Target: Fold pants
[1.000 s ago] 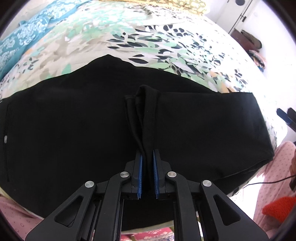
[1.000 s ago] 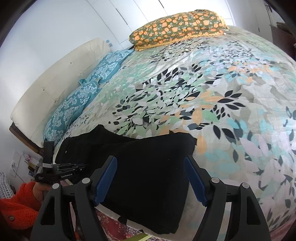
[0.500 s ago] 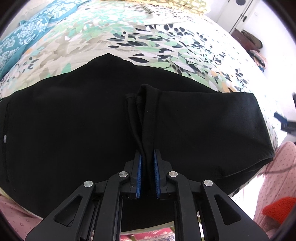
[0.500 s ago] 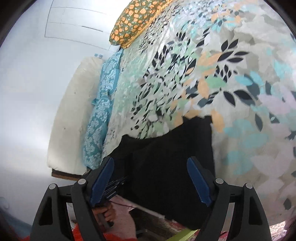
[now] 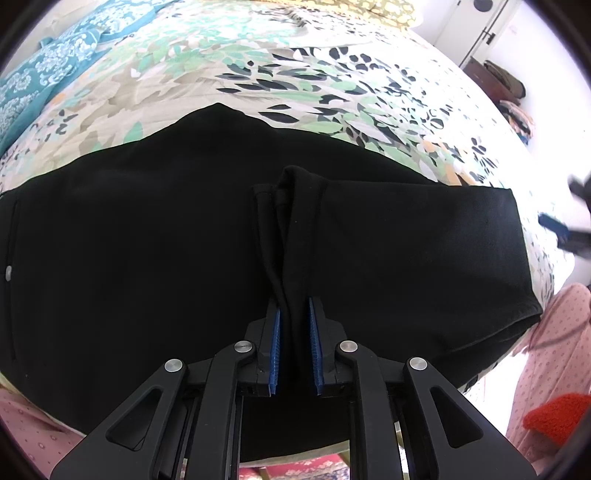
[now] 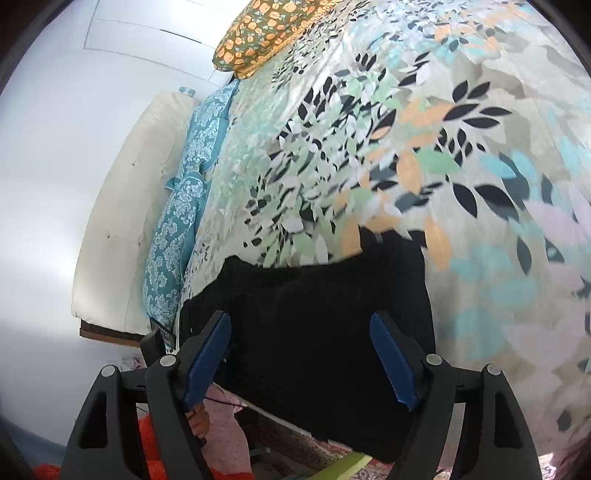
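Note:
Black pants [image 5: 147, 251] lie spread across the near edge of a bed with a leaf-print cover [image 5: 295, 74]. My left gripper [image 5: 294, 314] is shut on a pinched ridge of the pants' fabric [image 5: 291, 206] near their middle. In the right wrist view the pants [image 6: 314, 317] lie below my right gripper [image 6: 301, 332], which is open and empty above their end, tilted to one side. The right gripper also shows blurred at the far right of the left wrist view [image 5: 565, 229].
Teal patterned pillows [image 6: 184, 206] and a white headboard [image 6: 122, 206] line the bed's left side. An orange-flowered pillow [image 6: 273, 29] lies at the far end. A patterned rug [image 5: 295, 470] lies below the bed edge. Pink and red clothing [image 5: 554, 387] is at the right.
My right gripper has swung and rolled over the pants' end, staying open. My left gripper keeps its hold on the fabric ridge and has not moved.

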{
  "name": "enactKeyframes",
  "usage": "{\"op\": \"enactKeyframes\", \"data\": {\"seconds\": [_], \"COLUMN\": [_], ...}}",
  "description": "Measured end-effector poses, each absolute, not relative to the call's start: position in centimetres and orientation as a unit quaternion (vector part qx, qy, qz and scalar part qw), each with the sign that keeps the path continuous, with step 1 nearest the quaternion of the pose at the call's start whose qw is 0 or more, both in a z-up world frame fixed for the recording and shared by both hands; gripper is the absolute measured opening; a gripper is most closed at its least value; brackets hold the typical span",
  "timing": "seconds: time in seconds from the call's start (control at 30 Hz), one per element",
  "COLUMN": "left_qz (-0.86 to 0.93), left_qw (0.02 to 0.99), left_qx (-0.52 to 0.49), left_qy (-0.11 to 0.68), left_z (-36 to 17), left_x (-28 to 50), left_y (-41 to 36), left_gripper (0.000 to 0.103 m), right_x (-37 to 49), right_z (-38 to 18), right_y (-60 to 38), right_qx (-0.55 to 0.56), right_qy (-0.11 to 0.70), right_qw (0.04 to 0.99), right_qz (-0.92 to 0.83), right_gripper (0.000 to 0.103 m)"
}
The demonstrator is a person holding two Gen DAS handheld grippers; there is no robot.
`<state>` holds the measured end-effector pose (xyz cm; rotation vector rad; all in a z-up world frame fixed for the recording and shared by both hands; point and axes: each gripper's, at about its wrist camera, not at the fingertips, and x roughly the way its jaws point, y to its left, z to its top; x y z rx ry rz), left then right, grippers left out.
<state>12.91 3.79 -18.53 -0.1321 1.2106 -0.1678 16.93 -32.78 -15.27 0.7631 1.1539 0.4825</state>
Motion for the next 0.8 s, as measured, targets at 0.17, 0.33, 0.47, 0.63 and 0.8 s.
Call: {"op": "enactKeyframes", "data": {"seconds": [0.17,0.33,0.47,0.63,0.8], "left_qz": [-0.078,-0.077,-0.075,-0.071,-0.068], "left_qw": [0.817,0.817,0.814,0.815,0.824], "left_qx": [-0.064,-0.066,-0.078,-0.086,-0.088], "left_qy": [0.568,0.567,0.571,0.569,0.555], "left_z": [-18.7,-18.6,-18.6,-18.5,-17.8], "left_x": [12.8,12.8,13.0,13.0,12.8], "left_y": [3.9,3.9,4.1,4.4,4.7], "left_gripper": [0.016,0.017,0.020,0.028,0.053], "right_x": [19.3,16.9,13.0,9.9,10.2], "right_z": [-20.2,-16.6,-15.0,-19.6,-18.7], "right_y": [-32.7,-32.4,-30.4,-29.1,-28.8], "right_qx": [0.375,0.365,0.352,0.324,0.316], "right_qy": [0.560,0.546,0.558,0.606,0.581], "right_qw": [0.720,0.729,0.707,0.687,0.712], "right_qz": [0.165,0.192,0.255,0.236,0.235], "right_gripper": [0.083,0.083,0.085,0.086,0.086]}}
